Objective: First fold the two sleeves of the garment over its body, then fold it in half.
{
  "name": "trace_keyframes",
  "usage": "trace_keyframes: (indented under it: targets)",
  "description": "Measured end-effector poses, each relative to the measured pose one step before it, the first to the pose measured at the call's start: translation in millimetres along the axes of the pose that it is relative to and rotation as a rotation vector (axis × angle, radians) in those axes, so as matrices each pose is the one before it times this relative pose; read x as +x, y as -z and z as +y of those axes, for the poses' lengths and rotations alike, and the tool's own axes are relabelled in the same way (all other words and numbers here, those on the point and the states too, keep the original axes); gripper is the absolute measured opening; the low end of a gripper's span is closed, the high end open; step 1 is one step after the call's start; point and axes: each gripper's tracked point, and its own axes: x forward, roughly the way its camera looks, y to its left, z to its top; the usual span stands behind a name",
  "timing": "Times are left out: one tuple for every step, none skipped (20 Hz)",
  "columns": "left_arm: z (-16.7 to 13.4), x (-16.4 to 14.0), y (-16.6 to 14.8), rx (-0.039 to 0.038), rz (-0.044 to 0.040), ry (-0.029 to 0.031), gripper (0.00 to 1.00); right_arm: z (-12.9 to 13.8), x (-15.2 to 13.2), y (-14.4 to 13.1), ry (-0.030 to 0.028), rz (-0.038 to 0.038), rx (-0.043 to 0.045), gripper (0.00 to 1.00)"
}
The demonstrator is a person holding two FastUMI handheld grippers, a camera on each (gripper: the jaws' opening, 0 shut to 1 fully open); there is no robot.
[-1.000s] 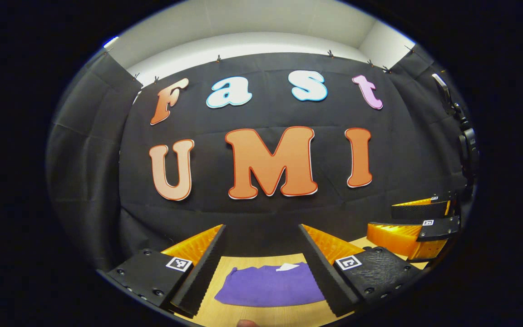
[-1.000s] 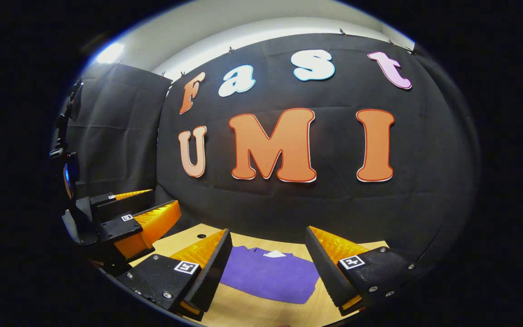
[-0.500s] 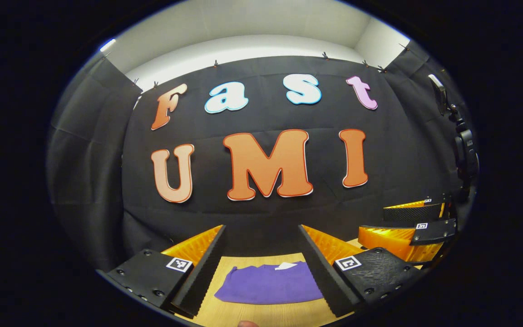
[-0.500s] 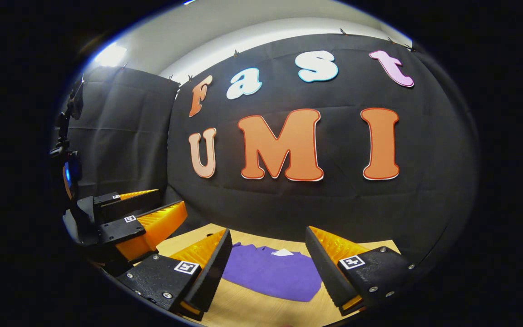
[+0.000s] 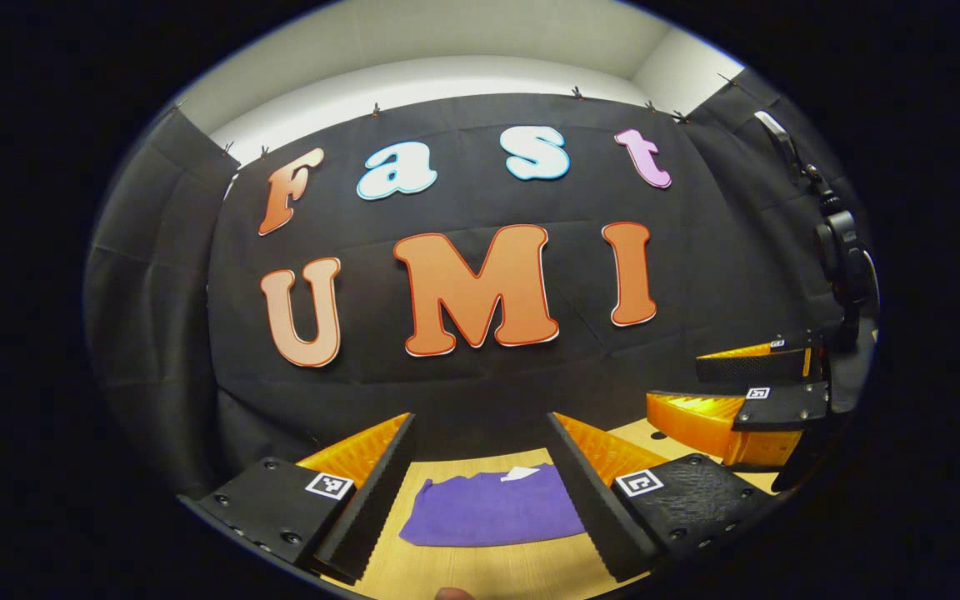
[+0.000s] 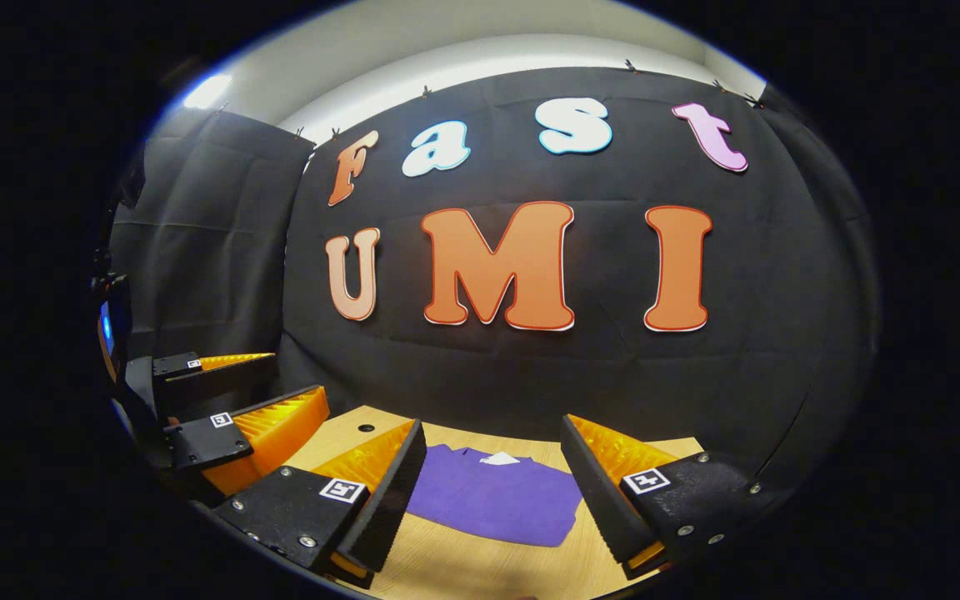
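A purple garment [image 5: 497,515] lies folded into a compact rectangle on the wooden table [image 5: 480,571], a white neck label at its far edge. In the left gripper view my left gripper [image 5: 480,475] hovers open above and in front of it, holding nothing. The right gripper [image 5: 730,392] shows at the right of that view, also open. In the right gripper view the garment [image 6: 492,504] lies between the open fingers of my right gripper [image 6: 492,479], which is raised off it. The left gripper [image 6: 267,387] appears open at the left there.
The black cloth wall stands close behind the table's far edge. A small hole [image 6: 366,428] marks the table [image 6: 480,567] at the far left. A camera mount [image 5: 838,250] hangs on the right wall in the left gripper view.
Both grippers drifted slightly, still open and raised; the garment lies as it did. In the left gripper view the right gripper sits a little higher and further left.
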Motion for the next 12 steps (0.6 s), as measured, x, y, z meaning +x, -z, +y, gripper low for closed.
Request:
trace_keyframes:
  targets:
    - [3.55, -3.41, -0.44, 0.01242, 0.00124, -0.00155, 1.0, 2.65, 0.77, 1.3, 0.00118, 0.00467, -0.01026, 0.96]
    - [1.97, -2.35, 4.01, 0.00537, 0.00971, -0.00477, 0.98, 5.13, -0.85, -0.77, -0.0084, 0.00568, 0.0024, 0.96]
    - [1.93, -3.48, 1.99, 0.00116, 0.00456, 0.00354, 0.98, 3.52, -0.97, -3.29, -0.0026, -0.00861, 0.00742, 0.96]
    - [2.83, -2.54, 3.58, 0.00371, 0.00879, -0.00801, 0.98, 0.31, -0.72, -3.58, 0.00024, -0.01264, 0.00117, 0.97]
    - [2.18, -0.42, 2.04, 0.00687, 0.01169, 0.00364, 1.0, 0.64, 0.97, -2.5, 0.00338, -0.01321, -0.0058, 0.97]
    - [0.25, -1.98, 0.92, 0.00101, -0.00157, -0.00521, 1.0, 0.09, -0.85, -2.02, 0.00447, -0.00425, -0.00524, 0.97]
    - [2.79, -3.66, -0.95, -0.00661, -0.00473, -0.00308, 0.98, 2.13, -1.65, 0.5, -0.00559, -0.00187, -0.00159, 1.0]
    - [1.61, 0.0, -2.02, -0.0102, -0.0086, -0.00294, 1.0, 1.87, -0.88, -0.1, -0.00542, -0.00211, -0.00066, 1.0]
    - [2.62, -1.81, -2.27, -0.00854, -0.00605, -0.00695, 1.0, 4.29, -0.08, -1.39, -0.01083, -0.00021, 0.00104, 1.0]
    - [1.49, -0.08, 0.39, -0.00513, -0.00516, -0.00713, 0.97, 1.02, -0.54, -0.09, -0.00085, 0.00115, -0.0005, 0.96]
    - [0.29, -1.26, 0.11, -0.00852, -0.00482, -0.00108, 0.97, 0.72, -0.75, 0.5, -0.00622, 0.0003, -0.00002, 1.0]
    - [-0.9, -2.08, 1.48, -0.00771, -0.00243, 0.00146, 1.0, 0.38, 0.43, 0.1, 0.00272, -0.00169, -0.00403, 0.96]
